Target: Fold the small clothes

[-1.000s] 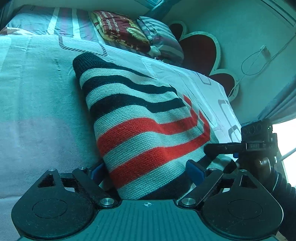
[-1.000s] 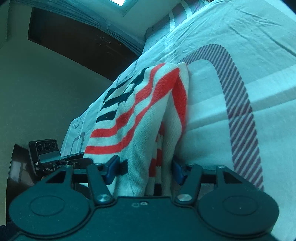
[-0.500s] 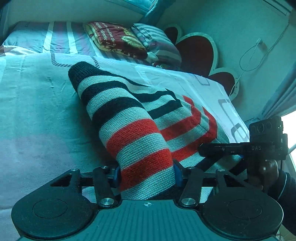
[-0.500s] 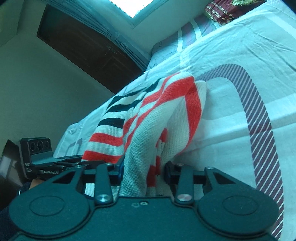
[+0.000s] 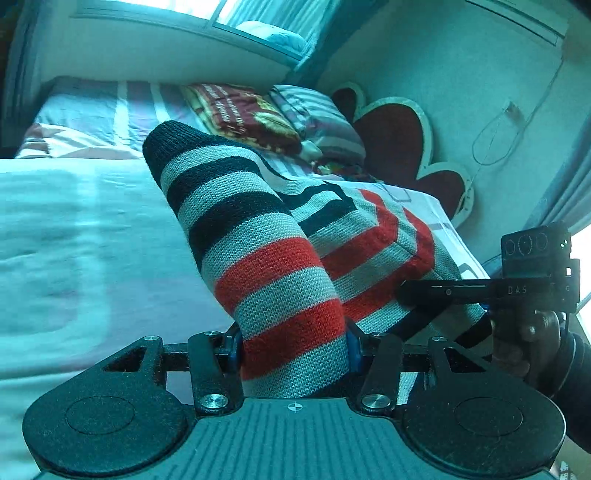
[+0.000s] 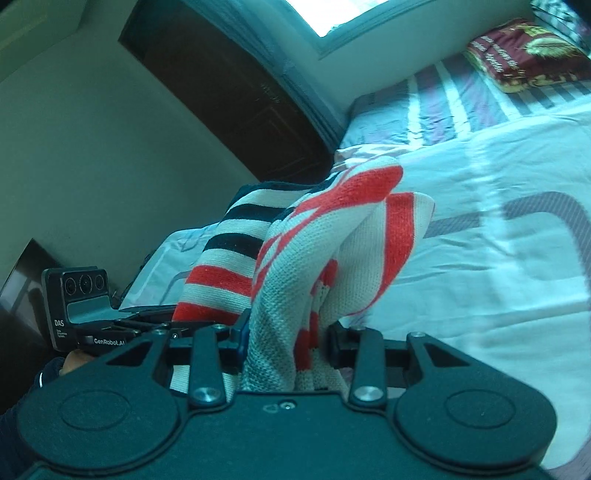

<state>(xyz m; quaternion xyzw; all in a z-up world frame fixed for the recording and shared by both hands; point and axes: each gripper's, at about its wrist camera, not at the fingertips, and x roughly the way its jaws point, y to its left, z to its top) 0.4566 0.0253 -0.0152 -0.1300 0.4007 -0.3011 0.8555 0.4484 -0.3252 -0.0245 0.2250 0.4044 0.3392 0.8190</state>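
A knitted sweater (image 5: pixel 266 266) with red, black and pale stripes hangs raised above the bed (image 5: pixel 74 251), bunched into a ridge. My left gripper (image 5: pixel 293 347) is shut on one thick fold of it, blue pads pressing both sides. In the right wrist view the same sweater (image 6: pixel 332 240) drapes over my right gripper (image 6: pixel 286 338), which is shut on its near edge. The far end of the sweater still rests on the sheet. Each view shows the other gripper beside it: the right one (image 5: pixel 443 295) and the left one (image 6: pixel 147 325), held by a hand.
Pillows (image 5: pixel 251 114) and a heart-shaped headboard (image 5: pixel 395 147) lie at the far end of the bed. A dark wooden door (image 6: pixel 229 96) and a window (image 6: pixel 354 14) stand beyond the mattress. A cable (image 5: pixel 491 144) hangs on the wall. A patterned sheet (image 6: pixel 517 258) spreads to the right.
Both grippers closed on the sweater's near edge and rose with it, lifting it off the sheet into a hanging fold. The room beyond the bed has come into view.
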